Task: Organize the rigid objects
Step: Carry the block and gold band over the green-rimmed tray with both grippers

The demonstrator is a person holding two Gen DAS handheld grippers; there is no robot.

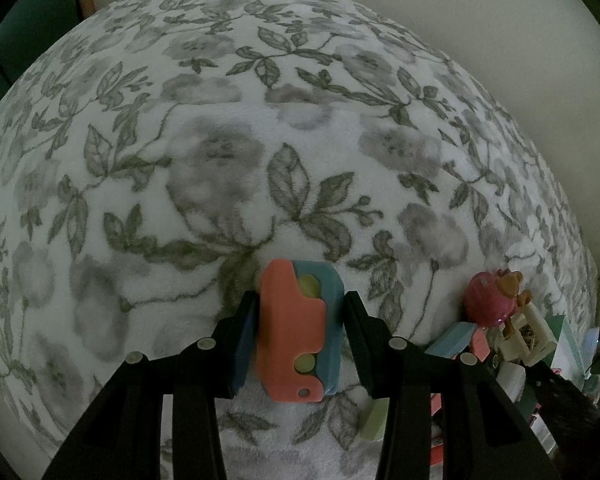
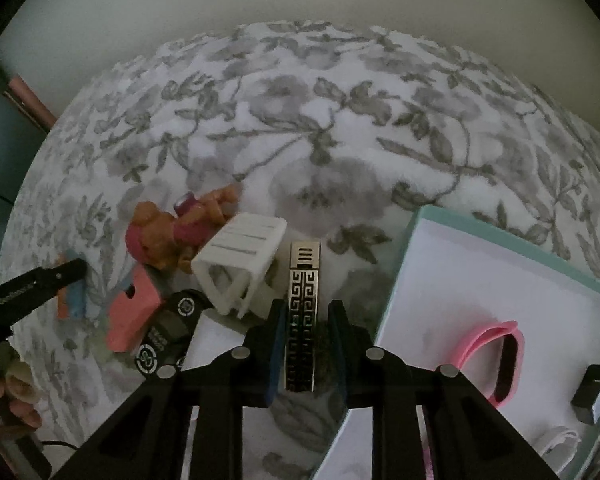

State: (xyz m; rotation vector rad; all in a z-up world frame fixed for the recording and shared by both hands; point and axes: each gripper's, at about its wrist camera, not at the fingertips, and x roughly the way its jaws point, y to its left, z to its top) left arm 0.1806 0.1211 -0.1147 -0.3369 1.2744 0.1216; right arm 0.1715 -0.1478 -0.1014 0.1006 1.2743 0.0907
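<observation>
Left tool (image 1: 300, 336) clamped on pink-blue toy (image 1: 296, 332) over floral blanket (image 1: 220, 140). Right tool (image 2: 305, 344) nearly closed, gripping patterned lighter (image 2: 302, 316) between toy pile (image 2: 172, 248) and box (image 2: 420, 240).

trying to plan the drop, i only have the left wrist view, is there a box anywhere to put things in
Observer: Yes. An open box with a mint-green rim and white inside sits on the floral blanket, seen from the right wrist.
Operator: anything in it already
Observer: A pink looped wristband and a small black block.
Operator: what's the right gripper doing
Observer: The right gripper has a gold and black patterned bar between its fingers, beside the box, not over it.
</observation>
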